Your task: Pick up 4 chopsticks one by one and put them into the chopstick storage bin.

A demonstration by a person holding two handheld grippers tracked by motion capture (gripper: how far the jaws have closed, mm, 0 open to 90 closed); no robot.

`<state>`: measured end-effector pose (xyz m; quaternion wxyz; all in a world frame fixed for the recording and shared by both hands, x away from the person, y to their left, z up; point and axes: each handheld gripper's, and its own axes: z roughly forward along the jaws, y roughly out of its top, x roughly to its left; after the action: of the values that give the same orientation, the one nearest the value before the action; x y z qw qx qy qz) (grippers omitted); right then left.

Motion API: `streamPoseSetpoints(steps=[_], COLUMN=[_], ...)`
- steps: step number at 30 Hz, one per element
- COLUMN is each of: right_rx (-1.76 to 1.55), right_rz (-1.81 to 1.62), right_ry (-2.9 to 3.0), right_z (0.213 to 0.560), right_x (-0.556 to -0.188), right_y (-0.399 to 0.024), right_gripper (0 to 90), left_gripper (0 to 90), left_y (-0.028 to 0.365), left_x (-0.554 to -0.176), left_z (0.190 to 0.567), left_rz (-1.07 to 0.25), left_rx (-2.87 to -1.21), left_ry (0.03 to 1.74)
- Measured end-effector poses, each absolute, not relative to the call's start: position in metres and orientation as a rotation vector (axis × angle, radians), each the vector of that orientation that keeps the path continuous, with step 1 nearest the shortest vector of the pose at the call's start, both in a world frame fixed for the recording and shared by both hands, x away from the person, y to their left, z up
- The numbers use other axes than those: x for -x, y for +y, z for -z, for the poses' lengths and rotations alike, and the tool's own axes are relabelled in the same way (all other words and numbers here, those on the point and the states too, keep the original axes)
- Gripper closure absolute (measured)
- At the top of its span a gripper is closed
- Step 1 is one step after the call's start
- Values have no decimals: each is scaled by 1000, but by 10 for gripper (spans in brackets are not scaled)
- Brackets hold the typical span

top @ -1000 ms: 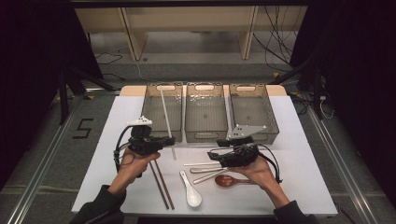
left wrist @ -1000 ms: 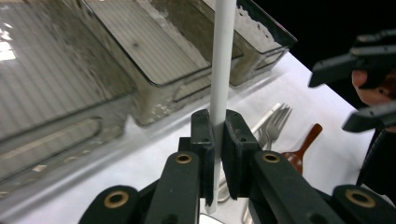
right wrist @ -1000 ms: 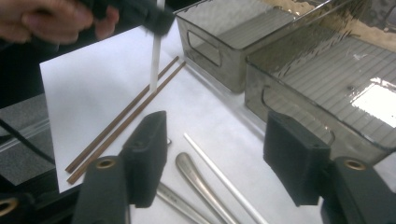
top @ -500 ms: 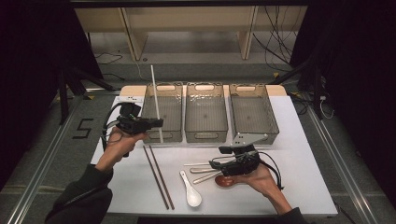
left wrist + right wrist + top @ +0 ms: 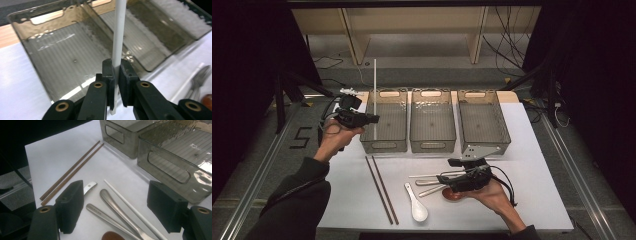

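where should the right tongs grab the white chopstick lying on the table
Grip the white chopstick near its free end, coming straight down with the open right tongs across its width; farther along, the metal utensil handles crowd beside it.

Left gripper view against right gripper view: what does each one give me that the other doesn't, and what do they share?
Left gripper view: the left gripper shut on the white chopstick, held upright over the left bin.

Right gripper view: the right gripper, jaws wide and just opened further with nothing pressed between them, above the metal handles and a second white chopstick; also the brown chopsticks.

Both: the smoky bins and the white tabletop.
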<state>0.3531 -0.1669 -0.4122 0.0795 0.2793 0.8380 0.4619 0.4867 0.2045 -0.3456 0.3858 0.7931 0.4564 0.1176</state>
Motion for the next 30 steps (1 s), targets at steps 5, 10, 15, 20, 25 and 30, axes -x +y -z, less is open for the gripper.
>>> streamPoseSetpoints(steps=[5,10,15,20,25,30], right_rx=[-831,-826,-827,-827,-828,-828], right_rz=[-1384,-1372,-1376,-1378,-1376,-1379], right_ry=[2511,2519,2516,2512,2512,2512], right_z=[413,414,414,413,413,413], right_x=[-352,-352,-351,-351,-352,-351], right_y=[-166,-166,-166,-167,-168,-168], right_gripper=[303,301,301,301,301,302], left_gripper=[832,833,832,833,832,831], left_y=[209,210,210,208,207,207], left_x=[-498,-508,-518,-522,-524,-528], left_z=[349,358,371,379,387,395], left_rz=[-315,-335,-334,-315,-290,-275], left_rx=[-2030,-2059,-2091,-2102,-2108,-2116], left_ry=[1199,1231,1265,1288,1297,1327])
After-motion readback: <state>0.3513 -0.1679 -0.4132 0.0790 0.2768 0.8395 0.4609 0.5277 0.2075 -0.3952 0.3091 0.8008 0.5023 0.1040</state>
